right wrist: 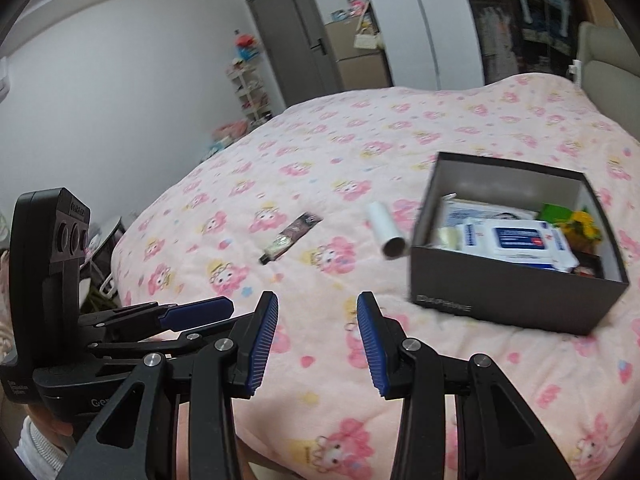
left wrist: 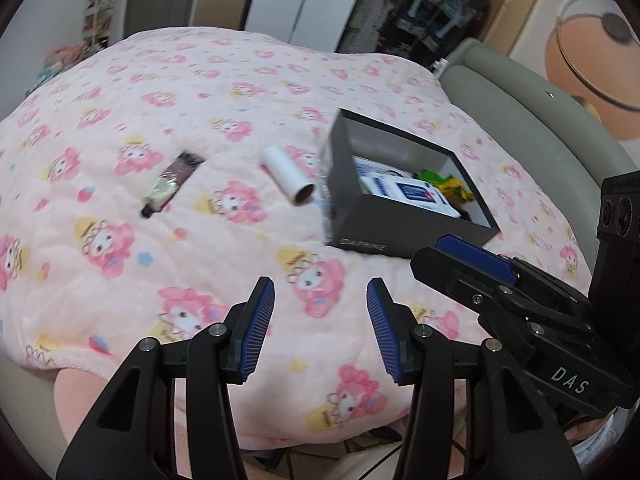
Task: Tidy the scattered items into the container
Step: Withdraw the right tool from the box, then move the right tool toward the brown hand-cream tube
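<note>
Nearest us, we hold the left gripper (left wrist: 321, 326) with its blue-padded fingers spread and nothing between them, hovering over the near edge of the pink cartoon-print blanket (left wrist: 192, 92). At about three o'clock in the left wrist view, the right gripper (right wrist: 317, 336) reaches in; in its own camera its fingers are likewise spread and empty above the blanket.

Further out, at roughly one o'clock, the dark grey box (left wrist: 384, 226) sits open on the blanket. Inside it we see a white and blue wipes pack (right wrist: 516, 242) and something yellow and green (right wrist: 576, 224) toward the far right corner, too blurred to name.

Just beside the box's left wall, at twelve o'clock, lies a white roll (left wrist: 289, 179) with its cardboard core end facing us. Well apart to its left, at about eleven o'clock, a dark tube (left wrist: 170, 184) with a pale lower half lies flat on the blanket.

Beyond the bed, at twelve o'clock, stands a grey door (right wrist: 306, 36).
</note>
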### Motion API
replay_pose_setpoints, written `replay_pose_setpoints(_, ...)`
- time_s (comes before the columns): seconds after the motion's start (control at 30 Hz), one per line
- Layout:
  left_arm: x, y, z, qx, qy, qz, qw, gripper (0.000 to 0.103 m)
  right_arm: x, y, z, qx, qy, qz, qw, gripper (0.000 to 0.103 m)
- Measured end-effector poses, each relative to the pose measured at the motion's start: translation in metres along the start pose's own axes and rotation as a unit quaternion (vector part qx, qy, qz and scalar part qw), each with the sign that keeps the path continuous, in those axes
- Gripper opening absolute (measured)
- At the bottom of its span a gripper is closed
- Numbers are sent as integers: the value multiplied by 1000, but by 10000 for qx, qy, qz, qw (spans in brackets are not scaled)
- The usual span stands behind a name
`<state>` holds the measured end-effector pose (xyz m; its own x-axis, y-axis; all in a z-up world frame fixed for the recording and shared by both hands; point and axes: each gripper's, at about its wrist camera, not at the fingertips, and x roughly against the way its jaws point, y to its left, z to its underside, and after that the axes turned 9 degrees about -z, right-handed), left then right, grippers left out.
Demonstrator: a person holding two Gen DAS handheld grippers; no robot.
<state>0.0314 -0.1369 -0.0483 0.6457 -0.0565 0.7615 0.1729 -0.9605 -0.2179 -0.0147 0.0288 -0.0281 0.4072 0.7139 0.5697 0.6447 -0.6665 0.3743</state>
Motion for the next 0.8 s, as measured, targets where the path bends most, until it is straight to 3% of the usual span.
replay_pose_setpoints(0.4, -34, 56, 13, 729, 120, -70, 9972, 49, -64, -3, -4, -241, 453, -88, 9986, 37)
replay_pose_setpoints(0.6, -63, 78, 1, 920, 201, -35, 9955, 49, -96, 1, -14, -57, 572, 35, 9983, 37)
replay_pose_setpoints(0.73, -90, 93, -21, 1046, 183, -257, 9940, 49, -122, 0, -28, 23, 621, 153, 9979, 37)
replay_pose_setpoints(0.8, -111, 102, -34, 1123, 186, -630, 9915, 50, -135, -2, -34, 72, 665, 209, 9975, 37)
